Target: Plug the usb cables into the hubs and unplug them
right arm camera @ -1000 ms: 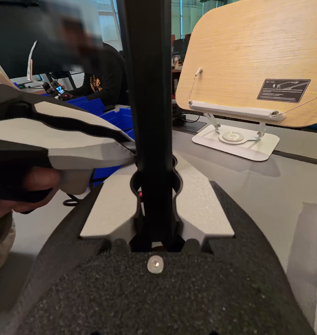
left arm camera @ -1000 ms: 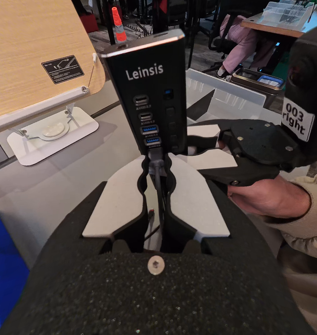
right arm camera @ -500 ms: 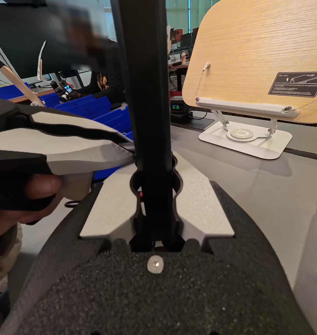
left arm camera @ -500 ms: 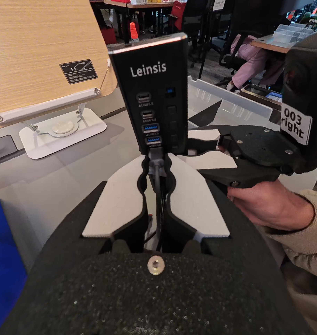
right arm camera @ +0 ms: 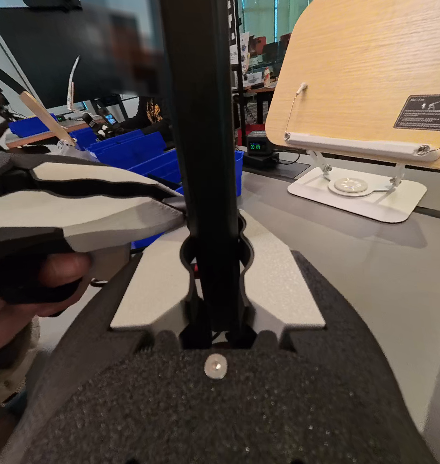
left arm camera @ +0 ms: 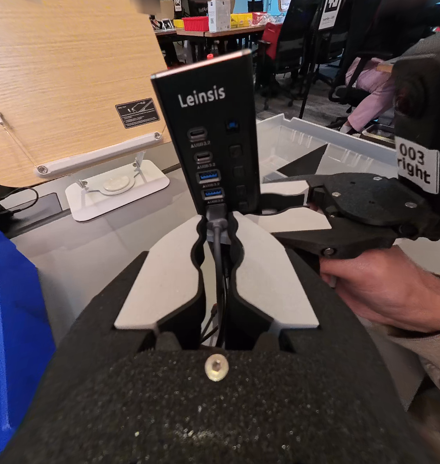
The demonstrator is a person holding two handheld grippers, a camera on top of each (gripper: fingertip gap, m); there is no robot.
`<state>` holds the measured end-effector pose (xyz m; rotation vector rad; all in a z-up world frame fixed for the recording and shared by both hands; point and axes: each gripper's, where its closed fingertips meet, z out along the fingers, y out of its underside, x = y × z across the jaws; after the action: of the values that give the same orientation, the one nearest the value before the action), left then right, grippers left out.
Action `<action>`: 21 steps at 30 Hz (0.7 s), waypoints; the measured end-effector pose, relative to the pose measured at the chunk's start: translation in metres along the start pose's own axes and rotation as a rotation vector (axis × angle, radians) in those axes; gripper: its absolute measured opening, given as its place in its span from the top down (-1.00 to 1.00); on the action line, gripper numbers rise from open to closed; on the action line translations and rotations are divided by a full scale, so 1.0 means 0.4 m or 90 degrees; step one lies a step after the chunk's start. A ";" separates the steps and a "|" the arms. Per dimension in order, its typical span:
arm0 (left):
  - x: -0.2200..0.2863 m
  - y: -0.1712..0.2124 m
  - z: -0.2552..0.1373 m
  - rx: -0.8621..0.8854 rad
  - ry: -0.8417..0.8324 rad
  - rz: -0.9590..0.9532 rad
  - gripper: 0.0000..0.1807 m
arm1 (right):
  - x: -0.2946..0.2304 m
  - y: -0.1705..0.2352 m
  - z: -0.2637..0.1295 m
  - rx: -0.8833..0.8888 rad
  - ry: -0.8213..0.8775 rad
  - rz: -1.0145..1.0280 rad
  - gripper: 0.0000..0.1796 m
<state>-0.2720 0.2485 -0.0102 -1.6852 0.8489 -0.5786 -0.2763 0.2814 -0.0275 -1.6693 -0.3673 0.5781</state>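
A black USB hub (left arm camera: 213, 130) stands upright above the table, its port side facing the left wrist view. My left gripper (left arm camera: 217, 223) is shut on a grey-and-black USB plug (left arm camera: 215, 216) seated in the hub's lowest port; its cable (left arm camera: 220, 276) runs back between the fingers. My right gripper (right arm camera: 215, 233) is shut on the hub's narrow side (right arm camera: 203, 125) and holds it up. The right gripper also shows from the side in the left wrist view (left arm camera: 284, 200), and the left gripper in the right wrist view (right arm camera: 173, 208).
A wooden book stand (left arm camera: 63, 88) on a white base (left arm camera: 118, 188) stands behind the hub. A clear plastic tray (left arm camera: 314, 145) lies at the right, blue bins (right arm camera: 148, 155) at the left. The grey table (right arm camera: 364, 276) spreads below. People sit at desks beyond. The tips of both grippers are at nearly the same place.
Both grippers and the hub have swung together to the left, so the book stand has slid right in both views. The grips have not changed.
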 end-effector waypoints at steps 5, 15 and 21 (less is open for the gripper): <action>-0.005 0.008 0.025 -0.026 0.029 -0.002 0.82 | 0.018 0.012 0.008 -0.005 0.002 0.004 0.70; 0.028 0.040 0.069 -0.049 0.075 -0.048 0.82 | 0.063 0.066 0.012 -0.040 0.026 0.046 0.69; 0.031 0.036 0.067 -0.045 0.078 0.004 0.82 | 0.064 0.061 0.007 -0.041 0.009 0.053 0.69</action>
<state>-0.2480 0.2533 -0.0319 -1.7241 0.9726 -0.6587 -0.2588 0.2931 -0.0559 -1.7568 -0.3099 0.6222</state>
